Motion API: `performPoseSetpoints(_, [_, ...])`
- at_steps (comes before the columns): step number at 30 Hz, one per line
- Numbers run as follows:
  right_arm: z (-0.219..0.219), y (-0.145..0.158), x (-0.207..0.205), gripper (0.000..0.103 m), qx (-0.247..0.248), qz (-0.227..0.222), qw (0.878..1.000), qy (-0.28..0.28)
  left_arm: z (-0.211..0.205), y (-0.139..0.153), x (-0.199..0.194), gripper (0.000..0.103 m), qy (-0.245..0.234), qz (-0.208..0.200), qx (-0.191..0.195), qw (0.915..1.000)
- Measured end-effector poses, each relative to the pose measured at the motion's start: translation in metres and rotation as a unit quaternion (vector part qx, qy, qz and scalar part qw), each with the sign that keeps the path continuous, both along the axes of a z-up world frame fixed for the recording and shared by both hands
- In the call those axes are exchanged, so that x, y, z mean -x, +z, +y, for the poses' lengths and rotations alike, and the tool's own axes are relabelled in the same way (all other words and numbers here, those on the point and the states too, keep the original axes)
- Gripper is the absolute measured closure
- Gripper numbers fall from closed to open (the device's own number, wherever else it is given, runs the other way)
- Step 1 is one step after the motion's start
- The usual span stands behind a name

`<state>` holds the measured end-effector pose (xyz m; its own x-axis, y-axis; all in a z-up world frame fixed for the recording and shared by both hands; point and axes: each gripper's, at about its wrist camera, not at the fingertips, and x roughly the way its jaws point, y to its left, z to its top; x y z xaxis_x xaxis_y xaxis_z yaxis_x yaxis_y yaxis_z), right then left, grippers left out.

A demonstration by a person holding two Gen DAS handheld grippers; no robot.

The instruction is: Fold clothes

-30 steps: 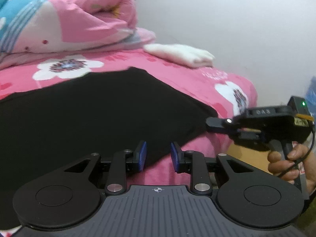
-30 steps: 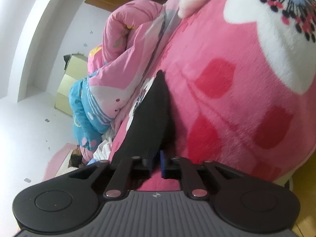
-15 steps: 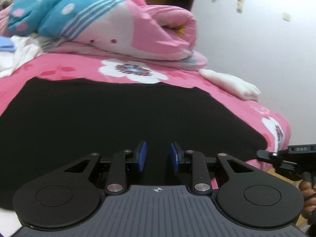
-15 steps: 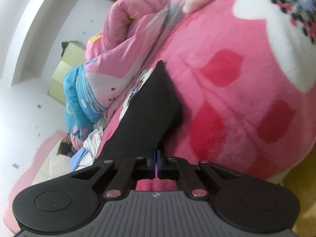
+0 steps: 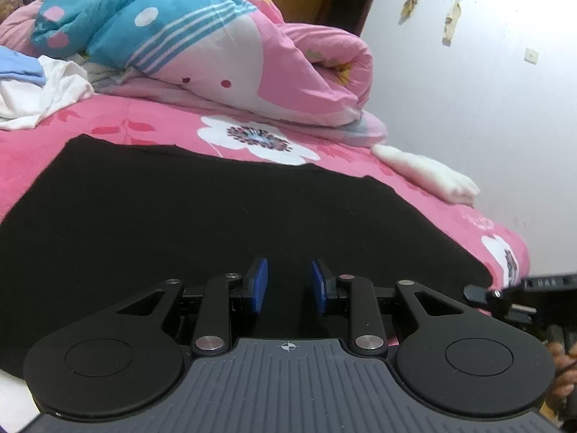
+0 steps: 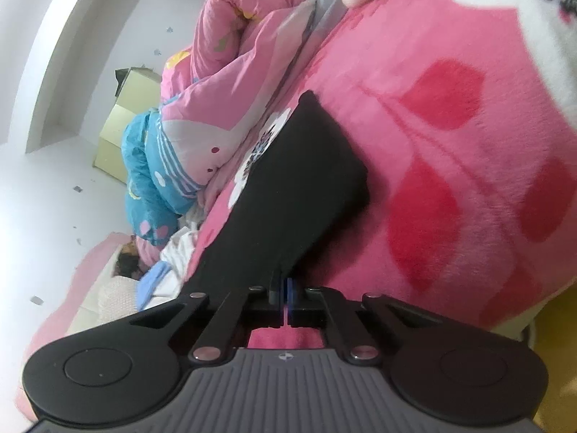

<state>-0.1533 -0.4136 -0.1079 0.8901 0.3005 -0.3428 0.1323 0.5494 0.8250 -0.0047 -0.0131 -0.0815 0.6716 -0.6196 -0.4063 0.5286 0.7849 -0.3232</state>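
Note:
A black garment [image 5: 216,223] lies spread flat on the pink flowered blanket [image 5: 162,122]. My left gripper [image 5: 289,285] hovers low over its near edge, open, blue pads apart with nothing between them. At the right edge of the left wrist view, my right gripper [image 5: 479,294] reaches the garment's right corner, with a hand [image 5: 562,364] behind it. In the right wrist view the right gripper [image 6: 285,288] is shut on the edge of the black garment [image 6: 288,187], which stretches away from the pads across the bed.
A rolled pink and blue quilt [image 5: 252,57] lies along the back of the bed. A white fluffy cloth [image 5: 429,173] sits at the far right edge, loose white clothes [image 5: 43,90] at the left. A cardboard box [image 6: 122,126] stands by the wall.
The right gripper's jaws closed onto the garment's corner. The left gripper swung left along the near edge, so more of the garment and the quilt came into its view.

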Motion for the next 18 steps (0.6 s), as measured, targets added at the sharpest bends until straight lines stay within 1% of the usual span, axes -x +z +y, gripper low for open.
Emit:
performPoseSetpoints(5, [0.000, 0.002, 0.002, 0.103, -0.020, -0.008, 1.000, 0.003, 0.009, -0.001, -0.006, 0.077, 0.014, 0.019, 0.022, 0.9995])
performPoseSetpoints(8, [0.000, 0.004, -0.001, 0.099, -0.041, -0.012, 0.999, 0.016, 0.011, -0.001, -0.006, 0.077, 0.018, 0.020, 0.025, 0.9993])
performPoseSetpoints(10, [0.002, 0.005, -0.005, 0.085, -0.039, -0.003, 0.999, 0.022, 0.012, -0.002, -0.007, 0.077, 0.020, 0.024, 0.028, 0.9991])
performPoseSetpoints(11, [0.003, 0.004, -0.007, 0.083, -0.038, 0.001, 0.999, 0.025, 0.012, -0.002, -0.007, 0.077, 0.020, 0.024, 0.028, 0.9991])
performPoseSetpoints(13, [0.006, 0.001, -0.012, 0.082, -0.041, 0.006, 0.999, 0.031, 0.012, -0.002, -0.007, 0.077, 0.021, 0.023, 0.027, 0.9992])
performPoseSetpoints(18, [0.007, -0.003, -0.012, 0.082, -0.056, 0.002, 0.998, 0.033, 0.014, -0.002, -0.007, 0.077, 0.025, 0.024, 0.030, 0.9990])
